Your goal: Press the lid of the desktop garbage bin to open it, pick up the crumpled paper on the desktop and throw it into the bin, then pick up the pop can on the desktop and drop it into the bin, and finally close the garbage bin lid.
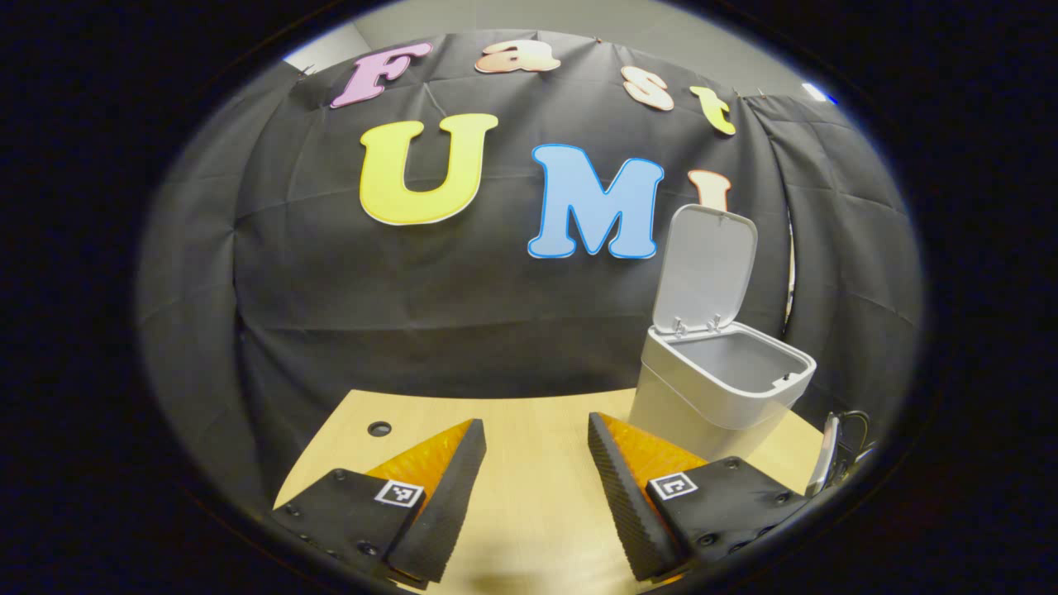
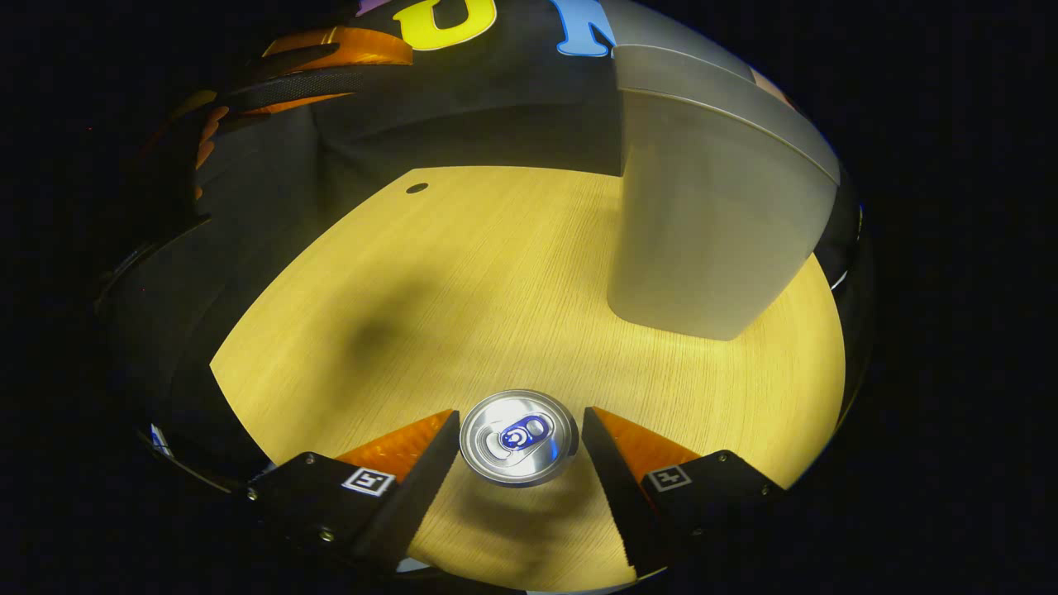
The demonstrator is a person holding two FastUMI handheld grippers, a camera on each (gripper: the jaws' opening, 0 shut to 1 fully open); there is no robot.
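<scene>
The white desktop garbage bin (image 1: 719,388) stands at the right of the wooden desk (image 1: 537,496), its lid (image 1: 707,268) raised upright. My left gripper (image 1: 536,421) hovers open and holds nothing, left of the bin. In the right gripper view I look straight down on a pop can (image 2: 519,436) standing upright on the desk (image 2: 496,273). My right gripper (image 2: 521,411) is open, with one finger on each side of the can's top. The bin's body (image 2: 702,223) rises just beyond the can, to the right. The left gripper (image 2: 331,66) hangs high at the upper left of that view.
A small round hole (image 1: 379,428) marks the desk's far left part. Cables (image 1: 847,446) lie off the desk's right edge behind the bin. Black cloth closes the booth behind the desk. A dark shadow (image 2: 376,335) lies on the desk left of the can.
</scene>
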